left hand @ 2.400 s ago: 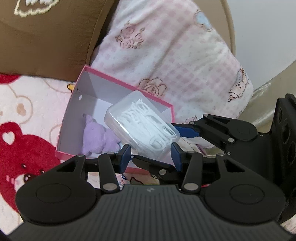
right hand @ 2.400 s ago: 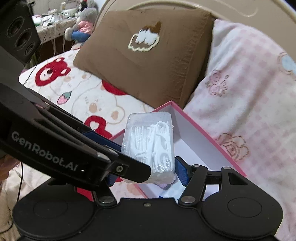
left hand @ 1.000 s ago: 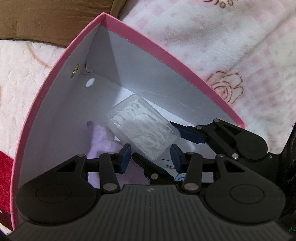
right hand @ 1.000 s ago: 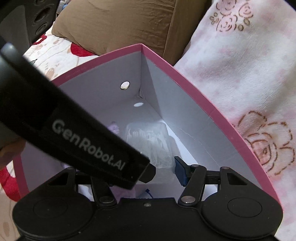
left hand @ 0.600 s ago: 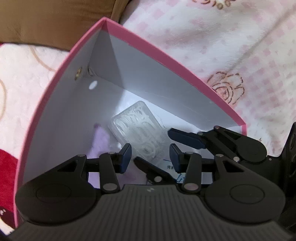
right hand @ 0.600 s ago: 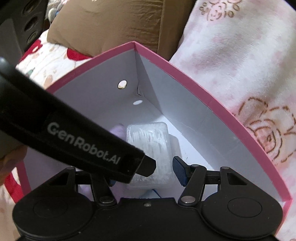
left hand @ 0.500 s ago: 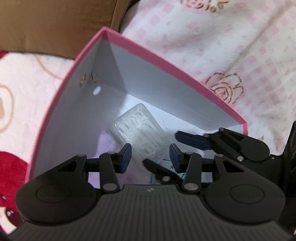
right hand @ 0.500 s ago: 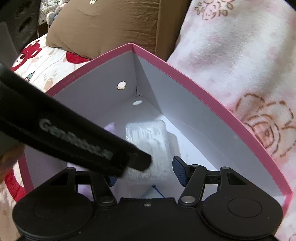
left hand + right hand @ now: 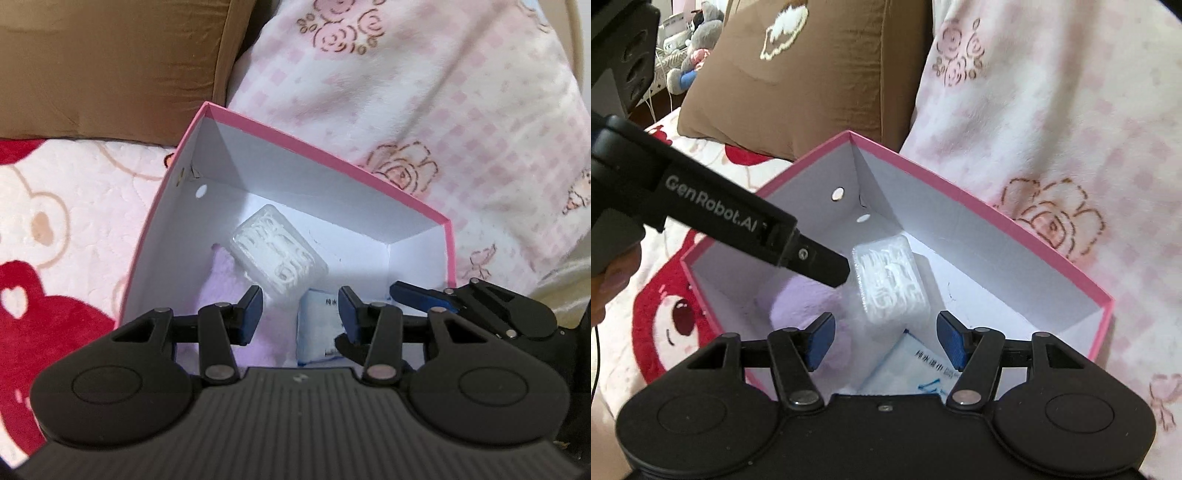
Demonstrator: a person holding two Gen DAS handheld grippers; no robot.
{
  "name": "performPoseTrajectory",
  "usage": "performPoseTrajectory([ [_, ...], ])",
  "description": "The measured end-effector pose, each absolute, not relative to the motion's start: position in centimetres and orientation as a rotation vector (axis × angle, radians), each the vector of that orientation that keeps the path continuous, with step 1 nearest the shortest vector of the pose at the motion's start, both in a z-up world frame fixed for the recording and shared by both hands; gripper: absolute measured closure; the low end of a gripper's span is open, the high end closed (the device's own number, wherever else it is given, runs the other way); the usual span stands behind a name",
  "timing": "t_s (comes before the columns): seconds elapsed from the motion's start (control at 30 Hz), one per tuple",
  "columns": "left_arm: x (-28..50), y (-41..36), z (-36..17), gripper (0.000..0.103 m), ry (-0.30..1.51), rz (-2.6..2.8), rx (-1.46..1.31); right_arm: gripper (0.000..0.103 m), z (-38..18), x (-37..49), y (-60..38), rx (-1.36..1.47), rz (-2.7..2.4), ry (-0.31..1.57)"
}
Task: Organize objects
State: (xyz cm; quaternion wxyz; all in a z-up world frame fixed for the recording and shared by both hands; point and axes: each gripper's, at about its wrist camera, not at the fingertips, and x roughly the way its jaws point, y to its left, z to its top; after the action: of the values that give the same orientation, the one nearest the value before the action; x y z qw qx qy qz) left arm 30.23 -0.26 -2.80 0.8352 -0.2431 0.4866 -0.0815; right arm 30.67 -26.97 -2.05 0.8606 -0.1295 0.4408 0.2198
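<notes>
Clear floss-pick case (image 9: 280,254) now lies loose on the floor of the pink box (image 9: 325,154), centre of the left wrist frame, leaning partly on the purple plush (image 9: 805,295). A second ago it sat right between both sets of pads; now both grippers are pulled back above the box. Left gripper (image 9: 300,313) has its jaws parted, nothing between them. Right gripper (image 9: 885,341) likewise gapped and empty, case well beyond its tips. A white-blue tissue pack (image 9: 318,328) sits lower centre in the box. Box rests on the bear-print bedspread (image 9: 62,221), beside the pink checked blanket (image 9: 461,110) at right. My read: this item is placed; next object is due.
</notes>
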Motion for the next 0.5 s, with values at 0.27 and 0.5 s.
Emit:
performPoseTrajectory([
  [0.27, 27.6, 0.4, 0.3, 0.060, 1.032, -0.192, -0.440, 0.037, 0.0, 27.9, -27.5, -0.195, 0.443, 0.886],
  [0.5, 24.6, 0.8, 3.2, 0.060, 1.016, -0.215, -0.376, 0.036, 2.6, 24.5, -27.7, -0.176, 0.415, 0.833],
])
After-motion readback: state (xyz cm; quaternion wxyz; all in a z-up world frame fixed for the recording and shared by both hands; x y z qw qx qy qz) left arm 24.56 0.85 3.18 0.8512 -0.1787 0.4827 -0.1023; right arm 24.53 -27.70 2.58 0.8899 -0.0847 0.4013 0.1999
